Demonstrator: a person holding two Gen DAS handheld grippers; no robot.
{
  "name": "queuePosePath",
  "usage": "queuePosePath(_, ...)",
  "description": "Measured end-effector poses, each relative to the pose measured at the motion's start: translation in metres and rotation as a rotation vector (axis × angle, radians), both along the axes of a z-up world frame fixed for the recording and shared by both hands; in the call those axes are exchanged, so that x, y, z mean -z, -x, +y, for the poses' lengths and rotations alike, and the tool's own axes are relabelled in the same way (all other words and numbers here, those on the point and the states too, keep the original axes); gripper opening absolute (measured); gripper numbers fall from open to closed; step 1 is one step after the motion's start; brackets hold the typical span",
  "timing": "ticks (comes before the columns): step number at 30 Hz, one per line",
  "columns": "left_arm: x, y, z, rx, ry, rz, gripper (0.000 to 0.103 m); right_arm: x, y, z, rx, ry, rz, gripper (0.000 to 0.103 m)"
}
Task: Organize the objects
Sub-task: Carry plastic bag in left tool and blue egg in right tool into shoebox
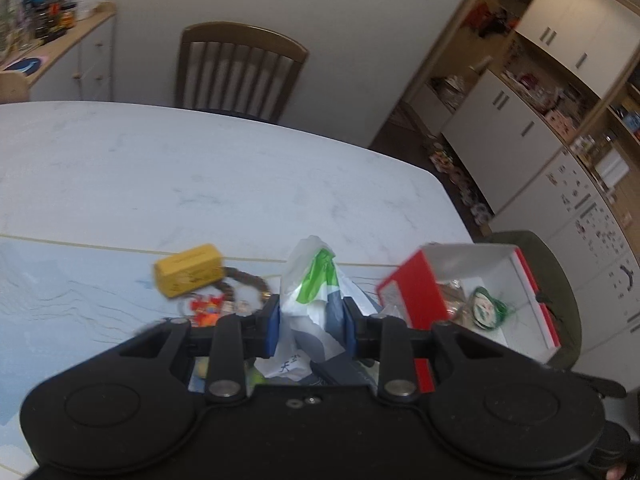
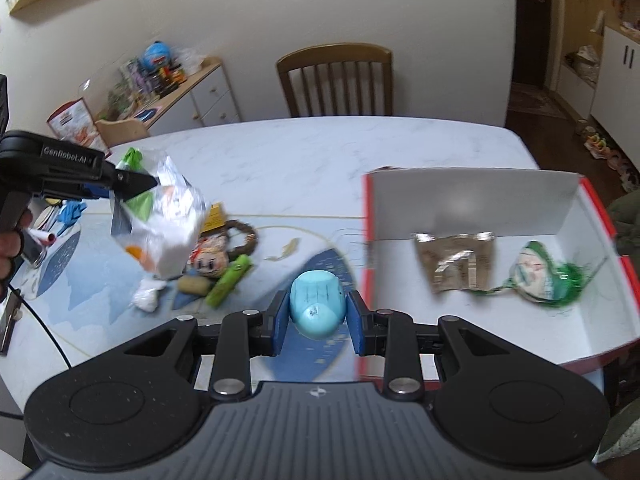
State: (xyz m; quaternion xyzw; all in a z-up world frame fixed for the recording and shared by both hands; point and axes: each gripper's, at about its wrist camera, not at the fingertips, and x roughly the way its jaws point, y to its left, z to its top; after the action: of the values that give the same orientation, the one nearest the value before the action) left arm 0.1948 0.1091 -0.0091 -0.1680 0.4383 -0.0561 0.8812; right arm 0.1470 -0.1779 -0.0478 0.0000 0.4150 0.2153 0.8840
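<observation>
My left tongs (image 1: 308, 326) pinching white-green plastic bag (image 1: 310, 280), lifted above counter (image 1: 200, 176). Only right view shows my right tongs (image 2: 318, 322) clamping blue egg-shaped toy (image 2: 316, 304) beside red box (image 2: 472, 200).

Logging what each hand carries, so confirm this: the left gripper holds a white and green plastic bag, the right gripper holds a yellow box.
Wrong about the right gripper: the right wrist view shows it holding a light blue egg-shaped object. The yellow box lies on the table. The left gripper does hold the white and green plastic bag.
</observation>
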Motion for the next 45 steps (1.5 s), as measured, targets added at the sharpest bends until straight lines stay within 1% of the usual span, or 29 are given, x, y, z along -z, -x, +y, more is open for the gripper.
queuePosePath(6,-0.001,-0.014,-0.062,0.107,-0.017,-0.002,0.029,0.000,-0.008,-0.046,0.055,0.018,-0.024,0.030)
queuePosePath(11,0.002,-0.024,-0.113,0.172,-0.025,0.000,0.029,0.003,-0.019,-0.084,0.099,0.040,-0.040,0.030)
queuePosePath(18,0.010,-0.039,-0.172,0.227,-0.030,0.017,0.029,0.010,-0.047,-0.131,0.145,0.074,-0.054,0.030)
queuePosePath(22,0.018,-0.051,-0.202,0.239,-0.049,0.026,0.030,0.018,-0.065,-0.148,0.168,0.087,-0.052,0.030)
queuePosePath(25,0.028,-0.061,-0.219,0.242,-0.065,0.049,0.030,0.027,-0.079,-0.155,0.175,0.093,-0.049,0.030)
queuePosePath(31,0.054,-0.079,-0.245,0.212,-0.084,0.107,0.030,0.045,-0.113,-0.155,0.169,0.119,-0.032,0.030)
queuePosePath(34,0.064,-0.085,-0.257,0.226,-0.094,0.136,0.030,0.055,-0.129,-0.152,0.151,0.132,-0.026,0.030)
queuePosePath(40,0.081,-0.094,-0.274,0.215,-0.120,0.165,0.030,0.075,-0.157,-0.146,0.147,0.169,0.001,0.030)
queuePosePath(45,0.093,-0.104,-0.282,0.194,-0.130,0.186,0.030,0.090,-0.177,-0.144,0.153,0.185,0.044,0.030)
